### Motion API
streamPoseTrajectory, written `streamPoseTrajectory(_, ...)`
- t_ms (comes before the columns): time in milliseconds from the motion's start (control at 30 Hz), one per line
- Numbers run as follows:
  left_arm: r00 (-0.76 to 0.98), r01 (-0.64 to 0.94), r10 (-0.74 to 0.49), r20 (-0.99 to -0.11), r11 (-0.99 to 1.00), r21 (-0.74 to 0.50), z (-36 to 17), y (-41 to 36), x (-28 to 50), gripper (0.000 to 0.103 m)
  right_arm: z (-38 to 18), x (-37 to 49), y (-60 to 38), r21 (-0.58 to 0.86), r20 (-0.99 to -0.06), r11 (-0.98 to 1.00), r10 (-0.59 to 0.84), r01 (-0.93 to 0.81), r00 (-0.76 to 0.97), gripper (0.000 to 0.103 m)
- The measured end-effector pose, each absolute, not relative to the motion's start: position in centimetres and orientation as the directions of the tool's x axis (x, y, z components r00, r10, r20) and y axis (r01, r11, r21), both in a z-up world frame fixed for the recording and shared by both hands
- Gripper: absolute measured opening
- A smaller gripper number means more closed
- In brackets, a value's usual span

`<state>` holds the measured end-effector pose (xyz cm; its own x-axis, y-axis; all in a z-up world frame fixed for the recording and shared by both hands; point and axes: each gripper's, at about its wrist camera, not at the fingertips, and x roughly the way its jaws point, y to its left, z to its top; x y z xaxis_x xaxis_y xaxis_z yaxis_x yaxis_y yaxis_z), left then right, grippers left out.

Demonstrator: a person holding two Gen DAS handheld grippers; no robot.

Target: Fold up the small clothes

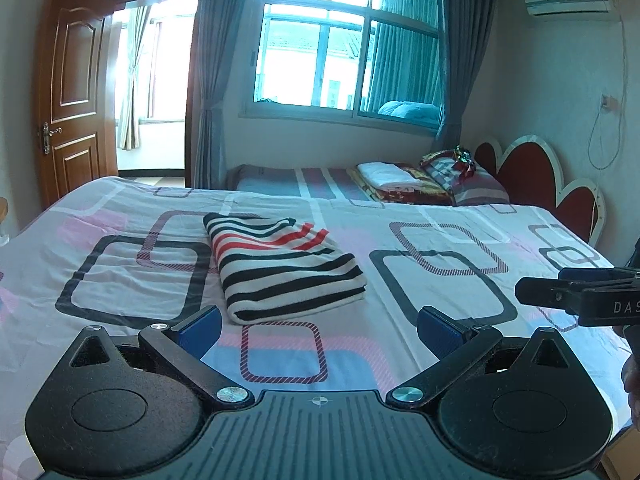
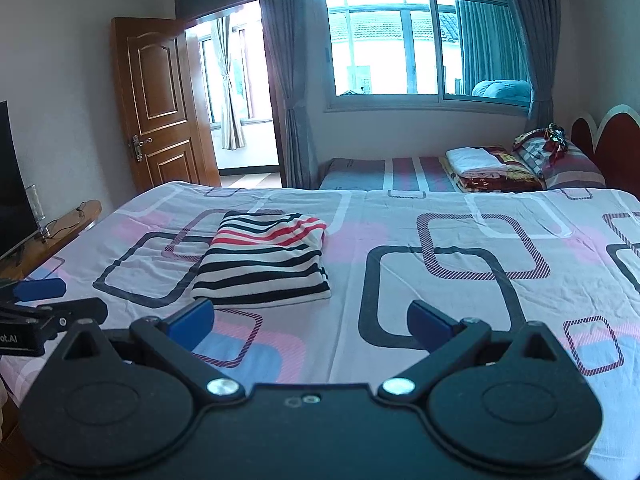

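The striped garment (image 1: 286, 268), folded into a neat rectangle, lies on the patterned bed sheet (image 1: 400, 240) just beyond the left gripper (image 1: 318, 326) and right gripper (image 2: 310, 322), whose jaws are spread wide and empty, with folded bedding (image 1: 404, 182) well apart by the headboard (image 1: 532, 172).

We have two black grippers: the left gripper (image 1: 319, 327) and right gripper (image 2: 311, 321), both with blue pads (image 1: 202, 326) and shiny silver screws (image 2: 219, 387).

Garment (image 1: 286, 266): white, black stripes, some red.
Bedsheet (image 1: 400, 216): pale pink, rounded-square outlines.
Finger pads (image 2: 192, 320): blue.
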<state>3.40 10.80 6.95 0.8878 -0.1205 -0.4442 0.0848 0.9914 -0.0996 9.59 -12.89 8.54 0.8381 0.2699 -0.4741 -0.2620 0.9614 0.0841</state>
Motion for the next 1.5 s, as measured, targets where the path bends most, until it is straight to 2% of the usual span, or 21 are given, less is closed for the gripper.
streamPoseTrajectory(1500,0.893,0.104,-0.119,-0.434,0.993,-0.058,6.7,10.31,3.57,0.103,8.27,9.52,-13.24,0.058,-0.471,0.961,0.264,-0.269,0.842,0.102)
